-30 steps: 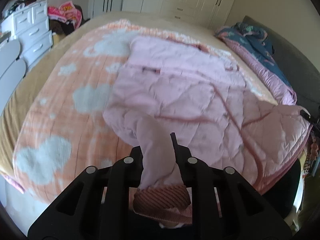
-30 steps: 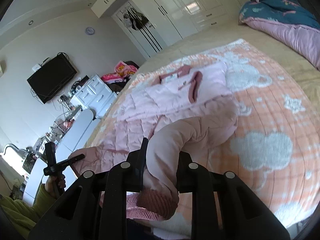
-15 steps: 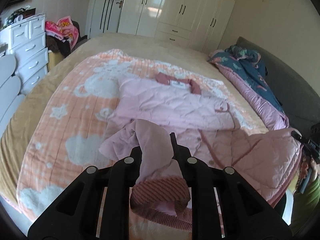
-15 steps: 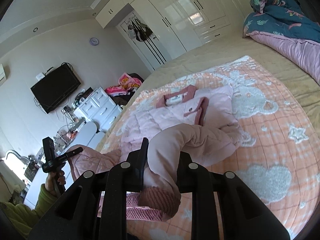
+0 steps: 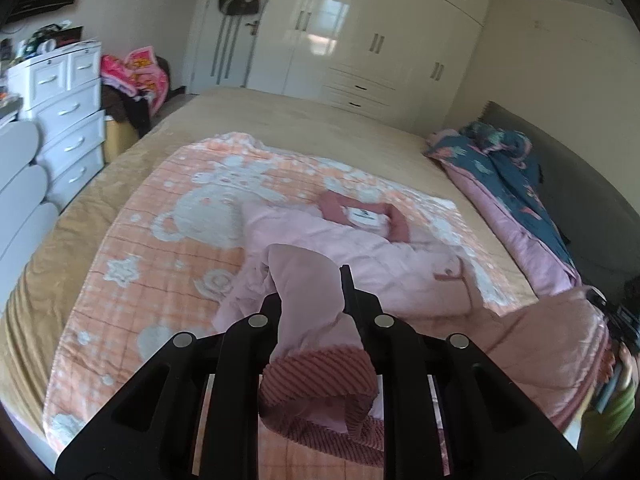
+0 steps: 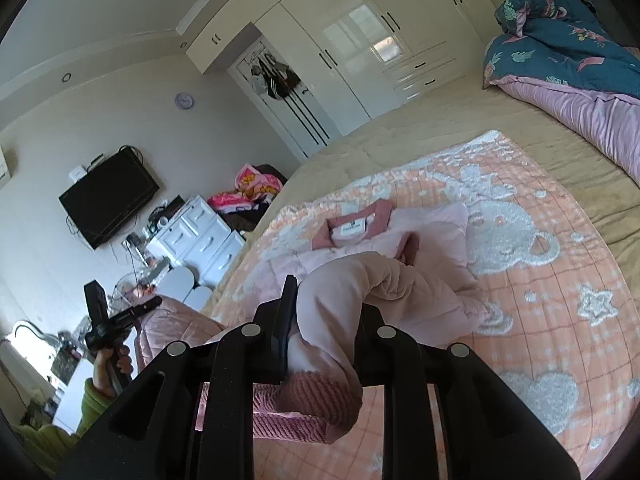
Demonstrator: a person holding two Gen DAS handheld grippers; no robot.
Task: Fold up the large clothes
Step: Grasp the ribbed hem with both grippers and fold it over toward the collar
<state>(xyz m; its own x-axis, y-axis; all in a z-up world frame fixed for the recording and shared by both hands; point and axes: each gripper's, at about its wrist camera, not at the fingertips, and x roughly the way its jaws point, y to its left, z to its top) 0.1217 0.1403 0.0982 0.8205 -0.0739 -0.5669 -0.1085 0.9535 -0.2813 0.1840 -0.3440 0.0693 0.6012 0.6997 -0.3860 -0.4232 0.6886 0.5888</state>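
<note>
Item: pink padded jacket (image 5: pixel 360 248), collar end lying on the orange blanket (image 5: pixel 132 248) on the bed (image 5: pixel 304 120), lower part lifted toward me. Left gripper (image 5: pixel 310 292): fingers clamped on one sleeve just above its ribbed cuff (image 5: pixel 320 376). Right gripper (image 6: pixel 326 308): fingers clamped on the other sleeve (image 6: pixel 384 276). Handling note: I judge both sleeves should travel level and together toward the collar (image 6: pixel 352 226), kept taut to avoid bunching.

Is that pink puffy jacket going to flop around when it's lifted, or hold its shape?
Probably floppy: the pink jacket sags and bunches on the blanket. Its sleeve bends limply between the right gripper fingers. The quilted padding suggests it's light but bulky.
</note>
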